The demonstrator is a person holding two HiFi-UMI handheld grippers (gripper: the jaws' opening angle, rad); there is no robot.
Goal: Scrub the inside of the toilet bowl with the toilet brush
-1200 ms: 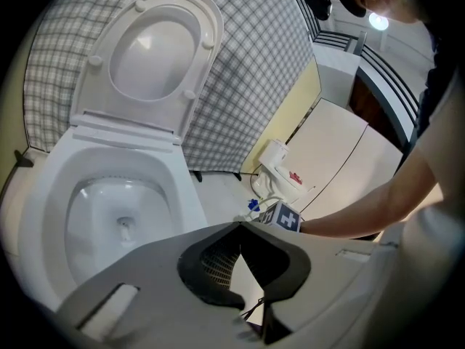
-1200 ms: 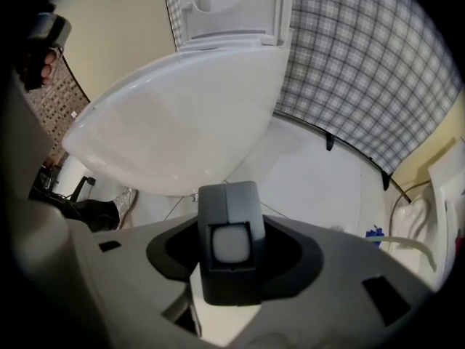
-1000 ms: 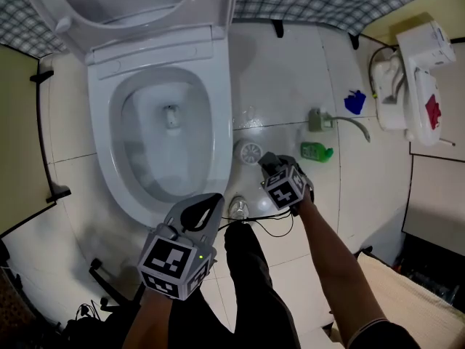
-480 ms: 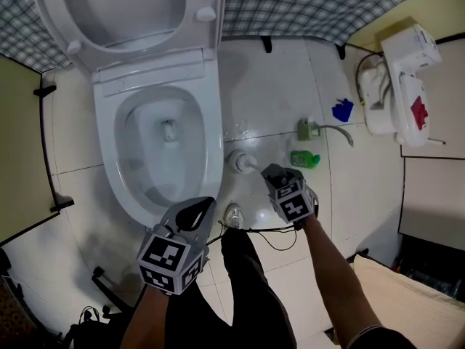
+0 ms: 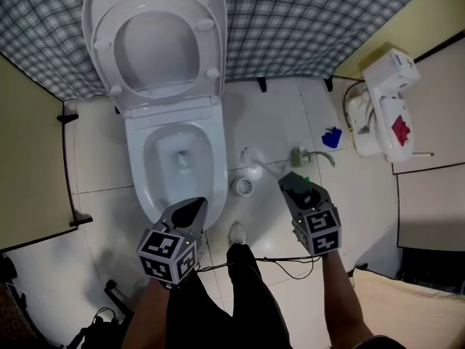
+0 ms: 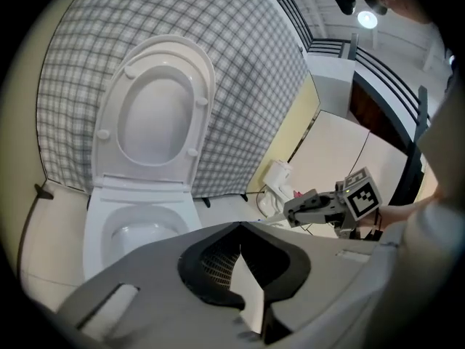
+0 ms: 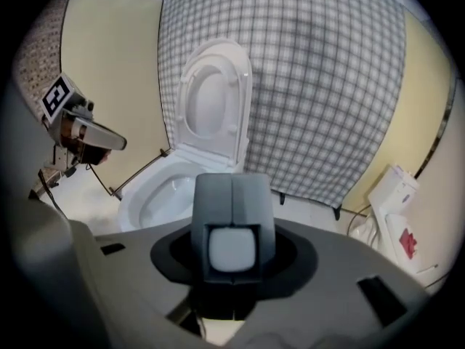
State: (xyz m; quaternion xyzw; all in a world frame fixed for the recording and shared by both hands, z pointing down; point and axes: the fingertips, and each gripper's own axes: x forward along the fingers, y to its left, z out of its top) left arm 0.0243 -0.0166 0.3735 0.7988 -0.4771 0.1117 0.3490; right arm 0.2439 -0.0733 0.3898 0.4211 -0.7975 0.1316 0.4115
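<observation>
The toilet brush (image 5: 251,158) hangs above the tiled floor (image 5: 276,115), just right of the toilet bowl (image 5: 216,167) and clear of its round holder (image 5: 242,186). Its head points toward the bowl. The right tool (image 5: 290,181) is clenched on the far end of the handle, whose white butt shows between the jaws in the right gripper view (image 7: 232,247). The left tool (image 5: 195,206), jaws together and empty, hovers at the bowl's near rim. The seat and lid (image 5: 156,46) stand raised. The bowl has not yet been entered.

Risks: a grip so near the handle's end gives the head a long lever, so pressing against the porcelain may twist the brush in the jaws. A low swing could strike the rim, and a wet head may drip on the floor.
</observation>
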